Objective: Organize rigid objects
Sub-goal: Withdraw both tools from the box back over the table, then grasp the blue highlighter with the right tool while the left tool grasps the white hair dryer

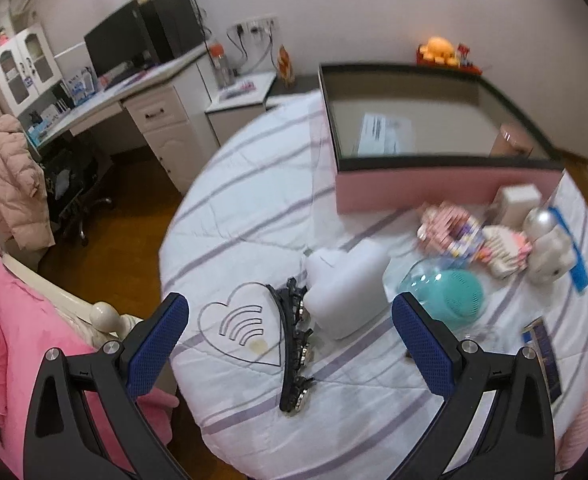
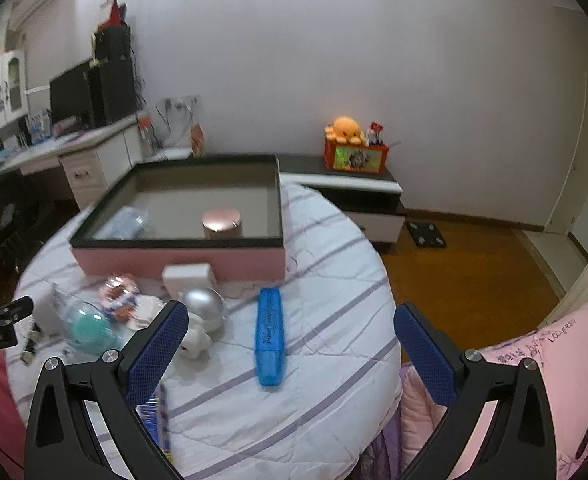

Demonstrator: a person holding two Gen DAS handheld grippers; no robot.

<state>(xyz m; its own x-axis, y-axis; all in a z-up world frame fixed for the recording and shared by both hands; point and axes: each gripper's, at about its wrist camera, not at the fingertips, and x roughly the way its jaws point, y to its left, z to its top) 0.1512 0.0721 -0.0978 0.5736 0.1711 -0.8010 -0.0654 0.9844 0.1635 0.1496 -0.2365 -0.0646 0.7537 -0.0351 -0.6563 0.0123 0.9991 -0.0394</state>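
Both my grippers, left gripper (image 1: pixel 290 316) and right gripper (image 2: pixel 290 328), hang spread and empty; next I judge the blue case (image 2: pixel 270 336) goes into the far pink box (image 2: pixel 182 262).

Desk (image 1: pixel 106 98), monitor (image 1: pixel 112 46), orange plush (image 2: pixel 345 128).

The left claw (image 1: pixel 290 316) fills the bottom of its wrist view, both blue-padded fingers (image 1: pixel 162 328) spread wide with nothing between them. The right claw (image 2: pixel 292 326) stands the same way at the bottom of its own view, fingers (image 2: pixel 421 354) parted and empty. At the left edge of that view, part of the left claw's black frame shows.
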